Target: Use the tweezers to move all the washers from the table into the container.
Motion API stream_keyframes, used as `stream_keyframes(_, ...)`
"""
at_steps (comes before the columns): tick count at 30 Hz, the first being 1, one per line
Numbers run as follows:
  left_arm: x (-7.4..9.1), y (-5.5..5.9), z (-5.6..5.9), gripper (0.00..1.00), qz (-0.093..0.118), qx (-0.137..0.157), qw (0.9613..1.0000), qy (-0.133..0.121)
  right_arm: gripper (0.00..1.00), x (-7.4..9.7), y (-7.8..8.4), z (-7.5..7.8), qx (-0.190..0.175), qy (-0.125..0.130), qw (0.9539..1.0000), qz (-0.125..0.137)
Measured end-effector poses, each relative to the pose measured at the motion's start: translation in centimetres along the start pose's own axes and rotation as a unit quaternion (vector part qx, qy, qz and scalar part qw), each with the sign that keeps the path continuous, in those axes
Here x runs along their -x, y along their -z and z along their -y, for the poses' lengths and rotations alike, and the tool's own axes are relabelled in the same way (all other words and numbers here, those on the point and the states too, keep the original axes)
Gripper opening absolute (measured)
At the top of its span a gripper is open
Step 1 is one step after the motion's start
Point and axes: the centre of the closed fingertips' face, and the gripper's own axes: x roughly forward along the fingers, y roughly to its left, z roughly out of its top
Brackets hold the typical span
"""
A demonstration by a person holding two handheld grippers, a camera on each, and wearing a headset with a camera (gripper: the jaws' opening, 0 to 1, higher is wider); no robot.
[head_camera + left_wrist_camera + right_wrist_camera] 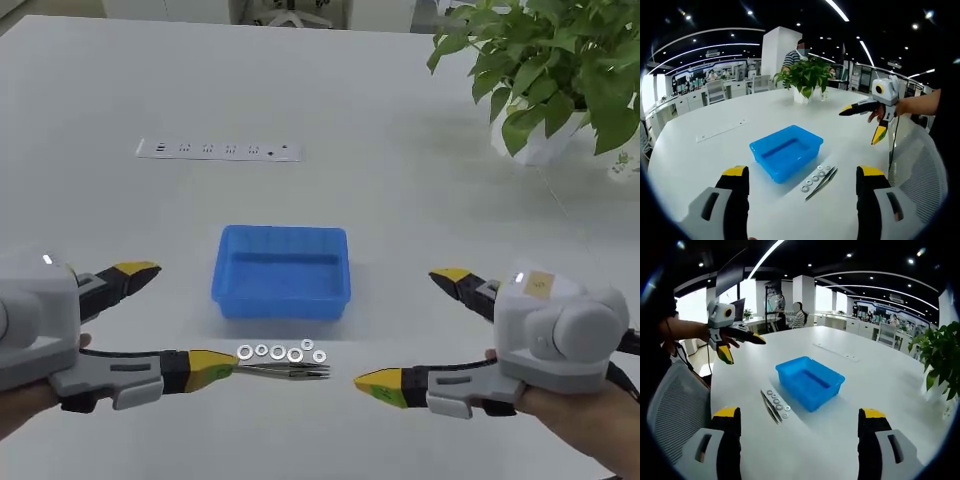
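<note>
Yellow-tipped jaws stand wide apart on the left gripper (190, 318) and the right gripper (398, 328), with nothing held between the tips of either; both hang low over the near edge of a white table (400, 190), one on each side of the work. Between them the tweezers (287, 370) lie flat on the tabletop, running side to side; in the head view the left gripper's lower tip comes close to one end of them, while the left gripper view shows them lying ahead on the table, clear of both jaws. Six silver washers (282, 351) sit in a loose row just beside the tweezers, on the far side; none is in the container (280, 300), a blue plastic tray with an open top that stands just beyond the row, near but apart from it. Farther back a white power strip (217, 150) lies flat on the table; a leafy potted plant (545, 60) stands at the far right corner; a grey mesh chair back (920, 170) shows beside the table edge in the left gripper view.
</note>
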Motion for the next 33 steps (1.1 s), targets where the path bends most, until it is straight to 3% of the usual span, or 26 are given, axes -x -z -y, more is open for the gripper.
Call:
stream_keyframes(17,0.0,-0.2,0.0,0.92,-0.003,-0.009,0.9999,0.005,0.96,0.1,-0.2,0.2,0.011,-0.003,0.9999,0.003)
stream_keyframes(33,-0.8,1.1,0.6,0.82,-0.037,-0.039,0.998,0.032,0.87,-1.2,0.5,-0.1,0.055,-0.037,0.9975,-0.024)
